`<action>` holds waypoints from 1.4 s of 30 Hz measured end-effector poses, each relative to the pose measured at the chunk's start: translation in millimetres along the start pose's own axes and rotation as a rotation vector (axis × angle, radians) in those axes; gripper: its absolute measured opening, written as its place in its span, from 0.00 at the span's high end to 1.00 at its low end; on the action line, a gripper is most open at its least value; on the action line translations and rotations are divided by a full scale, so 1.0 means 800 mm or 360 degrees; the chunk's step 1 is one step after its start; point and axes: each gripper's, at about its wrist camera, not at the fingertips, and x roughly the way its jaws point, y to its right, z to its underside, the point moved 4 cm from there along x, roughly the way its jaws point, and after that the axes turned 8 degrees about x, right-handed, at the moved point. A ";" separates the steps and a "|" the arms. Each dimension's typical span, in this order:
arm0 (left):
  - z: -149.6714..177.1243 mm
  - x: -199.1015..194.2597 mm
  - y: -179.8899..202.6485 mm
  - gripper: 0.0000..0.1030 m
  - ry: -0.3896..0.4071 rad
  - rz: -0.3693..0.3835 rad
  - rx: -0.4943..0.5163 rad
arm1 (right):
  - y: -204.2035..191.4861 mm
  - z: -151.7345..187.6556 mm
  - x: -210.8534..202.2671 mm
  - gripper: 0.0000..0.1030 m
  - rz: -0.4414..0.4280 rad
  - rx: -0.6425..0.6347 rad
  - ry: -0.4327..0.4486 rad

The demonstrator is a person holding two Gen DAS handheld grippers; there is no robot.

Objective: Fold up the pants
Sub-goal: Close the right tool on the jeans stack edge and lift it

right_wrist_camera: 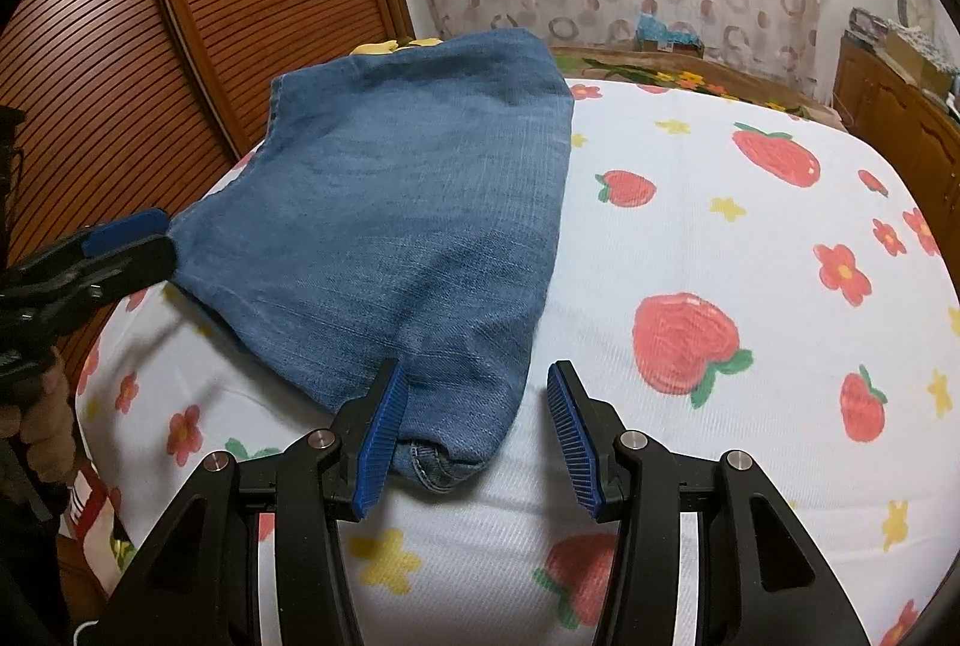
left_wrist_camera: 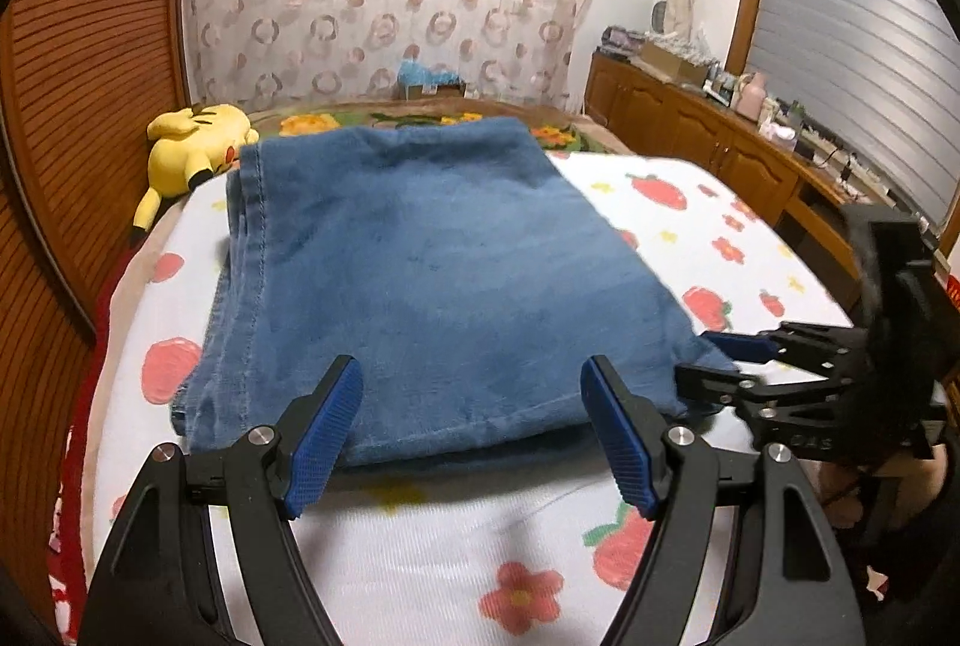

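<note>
Folded blue denim pants (left_wrist_camera: 420,274) lay flat on the bed's white strawberry-print sheet (right_wrist_camera: 720,226). We saw both tongs open, gripping nothing: left tongs (left_wrist_camera: 474,442) at the near hem, right tongs (right_wrist_camera: 477,436) straddling the near corner.

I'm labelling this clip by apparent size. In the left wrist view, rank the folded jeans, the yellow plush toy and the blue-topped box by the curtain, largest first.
1. folded jeans, by far the largest.
2. yellow plush toy.
3. blue-topped box, the smallest, but it sits farthest from the camera, so its true size against the plush is unsure.
</note>
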 end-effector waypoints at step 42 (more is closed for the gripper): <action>0.023 -0.071 -0.094 0.26 0.0090 -0.0221 -0.0118 | -0.110 -0.086 -0.041 0.86 -0.0464 -0.0176 0.0300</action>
